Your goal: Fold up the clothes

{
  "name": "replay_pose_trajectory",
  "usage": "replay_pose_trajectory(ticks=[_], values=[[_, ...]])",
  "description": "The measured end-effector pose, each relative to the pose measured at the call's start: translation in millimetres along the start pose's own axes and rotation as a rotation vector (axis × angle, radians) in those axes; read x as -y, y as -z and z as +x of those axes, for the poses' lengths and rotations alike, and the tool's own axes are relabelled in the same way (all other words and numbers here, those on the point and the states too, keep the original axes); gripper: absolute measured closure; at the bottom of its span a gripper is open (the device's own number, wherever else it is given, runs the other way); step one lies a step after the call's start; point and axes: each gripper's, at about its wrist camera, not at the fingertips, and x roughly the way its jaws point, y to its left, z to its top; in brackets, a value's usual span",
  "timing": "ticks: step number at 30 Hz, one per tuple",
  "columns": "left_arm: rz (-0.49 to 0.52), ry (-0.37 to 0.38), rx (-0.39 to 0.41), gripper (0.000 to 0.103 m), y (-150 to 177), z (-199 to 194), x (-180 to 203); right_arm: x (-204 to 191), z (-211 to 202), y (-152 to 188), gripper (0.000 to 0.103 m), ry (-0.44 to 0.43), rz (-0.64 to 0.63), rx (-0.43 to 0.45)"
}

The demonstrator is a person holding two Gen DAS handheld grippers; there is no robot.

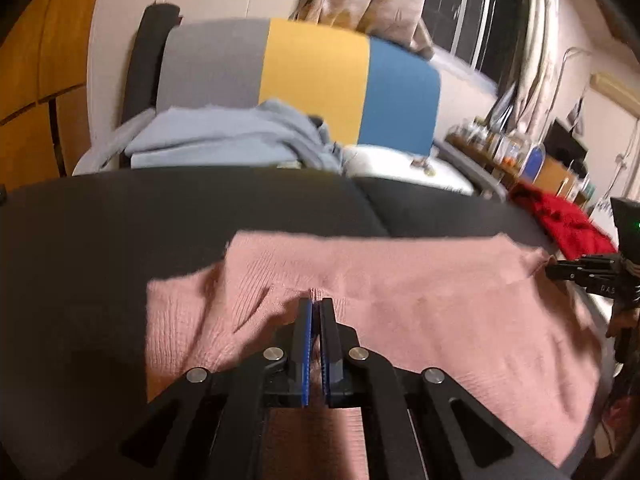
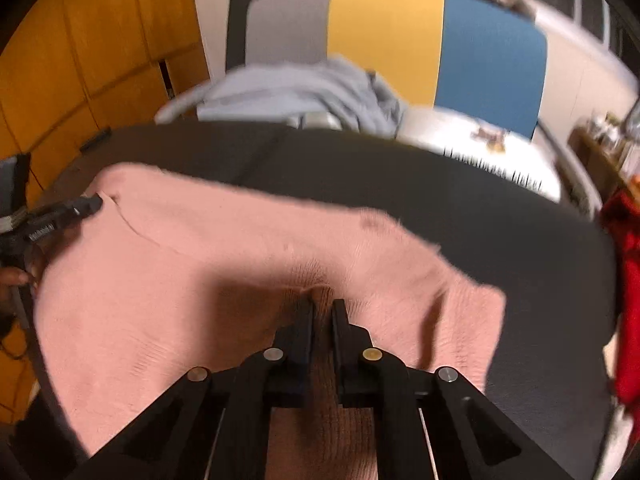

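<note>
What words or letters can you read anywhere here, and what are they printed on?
"PAS": pale letters on the side of the right gripper, seen from the left wrist; the rest runs out of view.
White lettering on the side of the left gripper, seen from the right wrist: too blurred to read.
Jars on the shelf: any labels are too small to read.
Pink sweater: no writing.
</note>
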Motion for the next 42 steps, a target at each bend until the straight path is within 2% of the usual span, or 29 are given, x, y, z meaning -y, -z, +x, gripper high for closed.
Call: replay_pose_trajectory(ticks=[4,5,8,13,17,21,24,26,28,29,30,31,34,37,39,40,41,42], values=[[-0.047,0.010,0.071,0.101,-11.6,-14.7,-5.3,1.7,-25.1,-9.2,0.095,0.066,0.002,0.082],[-0.051,0.004,0.083,0.101,-14.2,-15.4,-6.5,2.7,-28.1,-11.5,0.099,0.090,0.005,0.100],[-0.053,-0.010,0.060,0.101,-13.6,-2.3,-7.8,16.5,-15.0,-16.6,0.099,0.131,0.043,0.096],[-0.049,-0.026,0.023,0.101,-11.3,12.1,-9.2,27.5,9.1,-1.8,0.099,0.078,0.127,0.047],[-0.049,-0.033,0.032,0.101,-12.4,10.2,-10.7,31.9,5.1,-6.7,0.099,0.114,0.095,0.042],[-0.057,-0.066,0.073,0.101,-17.4,2.1,-12.1,34.1,-12.2,-21.6,0.099,0.138,0.107,0.117],[-0.114,-0.069,-0.098,0.101,-4.2,40.0,-22.5,37.3,9.4,-15.1,0.099,0.161,0.120,0.063],[-0.144,-0.054,-0.122,0.099,-3.7,44.5,-27.2,40.5,32.1,-1.4,0.099,0.175,0.145,0.000],[-0.168,-0.039,-0.119,0.097,-3.8,43.0,-30.9,43.6,35.3,8.0,0.098,0.165,0.191,0.011],[-0.173,-0.038,-0.117,0.097,-2.3,43.2,-31.4,44.2,31.4,7.1,0.088,0.170,0.198,0.019],[-0.174,-0.038,-0.115,0.097,-2.2,42.8,-31.1,44.7,29.3,7.1,0.067,0.173,0.203,0.019],[-0.173,-0.041,-0.115,0.097,-2.1,42.2,-30.5,43.5,26.3,7.4,0.061,0.182,0.199,0.025],[-0.162,-0.053,-0.115,0.097,-0.7,40.6,-28.0,31.1,7.9,4.4,0.059,0.202,0.154,0.089],[-0.154,-0.051,-0.119,0.097,-1.6,40.6,-27.4,6.4,-8.3,-3.5,0.054,0.160,0.064,0.149],[-0.158,-0.033,-0.125,0.097,-0.7,40.3,-29.2,-6.7,-4.0,-3.2,0.044,0.074,0.001,0.106],[-0.160,-0.025,-0.128,0.097,0.3,39.4,-30.9,-11.5,3.9,1.8,0.042,0.070,-0.018,0.054],[-0.153,-0.024,-0.130,0.097,1.9,37.6,-31.2,-13.8,13.4,9.3,0.041,0.048,-0.012,-0.009],[-0.140,-0.027,-0.134,0.097,4.6,33.8,-30.1,-11.0,19.3,21.7,0.041,-0.005,0.050,-0.051]])
